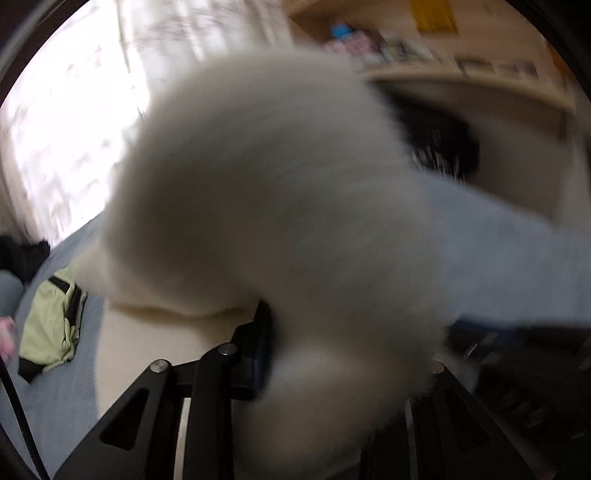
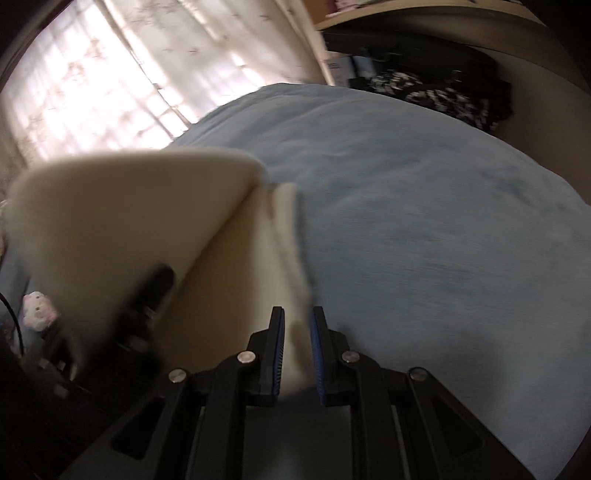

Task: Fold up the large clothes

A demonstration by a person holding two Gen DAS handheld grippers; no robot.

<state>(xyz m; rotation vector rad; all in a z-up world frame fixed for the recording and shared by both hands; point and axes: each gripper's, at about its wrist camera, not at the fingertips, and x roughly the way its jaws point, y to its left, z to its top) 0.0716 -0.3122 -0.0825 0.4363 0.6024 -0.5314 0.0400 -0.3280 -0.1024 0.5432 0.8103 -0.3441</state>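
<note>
Blue fleecy bedspread [image 2: 424,192]; right gripper [image 2: 298,325] pinching fluffy cream garment [image 2: 122,214].

No legible text, label, brand, number or sign in either view.

Left wrist view: yellow sheet [image 1: 434,14] on the wall above the shelf [image 1: 461,79], too blurred to tell whether it bears print; row of small coloured items along the shelf, smeared, no characters readable.

Right wrist view: pale box [image 2: 338,70] under the shelf edge, with faint dark marks on its face, too small and soft to read; pink-and-white plush toy [image 2: 37,310] at lower left, no tag or lettering discernible.
</note>
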